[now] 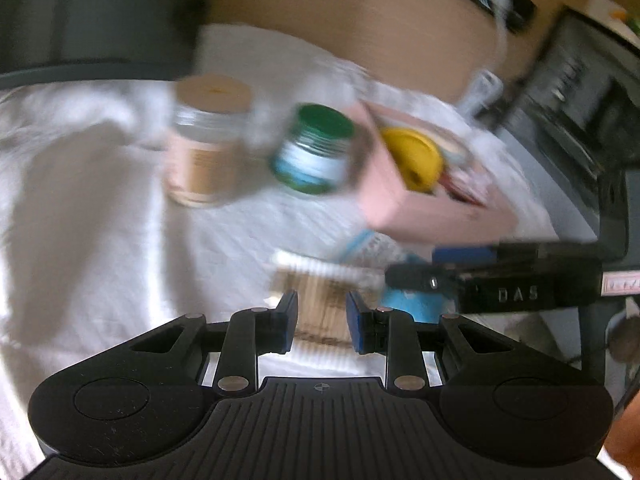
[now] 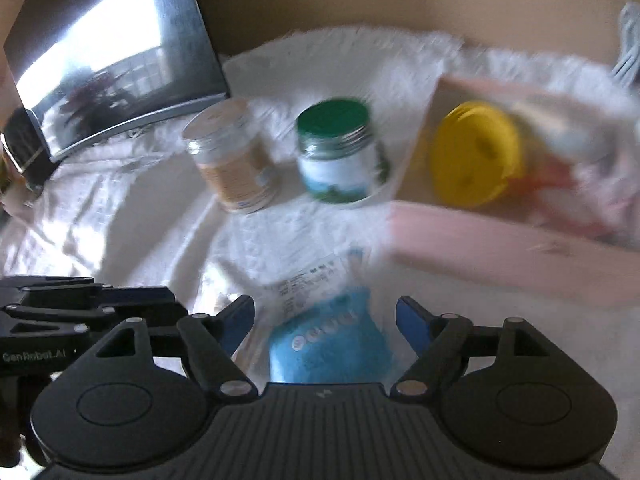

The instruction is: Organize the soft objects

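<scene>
A blue packet lay on the white-clothed desk, between the right tool's spread jaws, near a pink box. Closing squarely on the packet's middle seemed wisest. The left tool pinched a ribbed brown-and-white item, too blurred to identify.

Left gripper jaws narrowly parted, right gripper jaws wide apart.

Blue soft packet lying flat on white cloth, near pink box
</scene>
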